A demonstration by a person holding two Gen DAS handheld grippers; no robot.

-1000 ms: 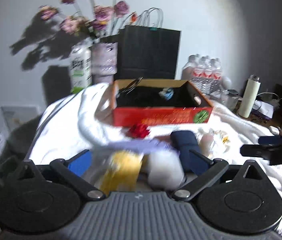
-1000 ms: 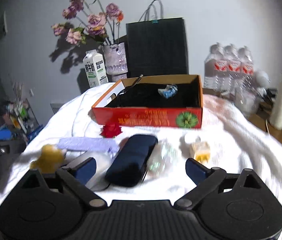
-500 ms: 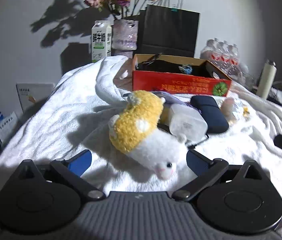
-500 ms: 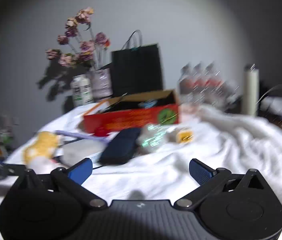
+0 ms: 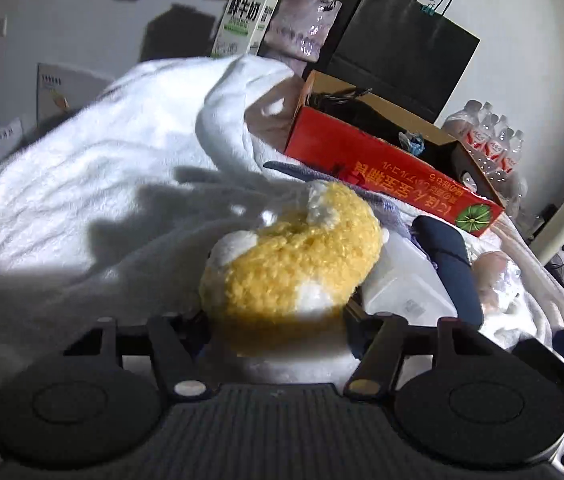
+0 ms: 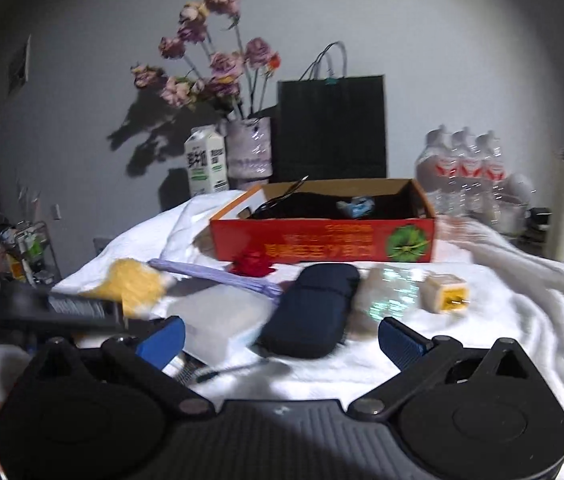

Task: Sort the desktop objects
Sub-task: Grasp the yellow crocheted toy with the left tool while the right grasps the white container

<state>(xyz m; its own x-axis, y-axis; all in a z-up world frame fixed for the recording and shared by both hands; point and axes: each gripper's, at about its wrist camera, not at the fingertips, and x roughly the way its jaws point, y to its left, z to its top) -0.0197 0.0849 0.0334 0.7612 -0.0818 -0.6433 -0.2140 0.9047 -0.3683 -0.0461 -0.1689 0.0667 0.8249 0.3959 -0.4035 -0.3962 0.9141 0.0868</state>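
A yellow and white plush toy [image 5: 293, 264] lies on the white towel [image 5: 102, 184]. My left gripper [image 5: 278, 328] has closed around its lower end; the fingertips are hidden by the plush. The plush also shows in the right wrist view [image 6: 134, 284], with the left gripper [image 6: 66, 312] on it. My right gripper [image 6: 280, 338] is open and empty above a clear plastic box [image 6: 218, 320] and a dark blue case [image 6: 309, 308]. Beyond them stands the red cardboard box [image 6: 321, 236], open at the top.
A purple strip [image 6: 218, 276], a red flower [image 6: 252, 266], a clear wrapped item [image 6: 391, 296] and a small yellow cube [image 6: 443, 294] lie before the box. A milk carton [image 6: 206, 164], flower vase [image 6: 250, 152], black bag [image 6: 331, 128] and water bottles [image 6: 461, 168] stand behind.
My left gripper moved forward onto the plush toy and its jaws closed in on it. My right gripper swung back toward the desk's middle, still open.
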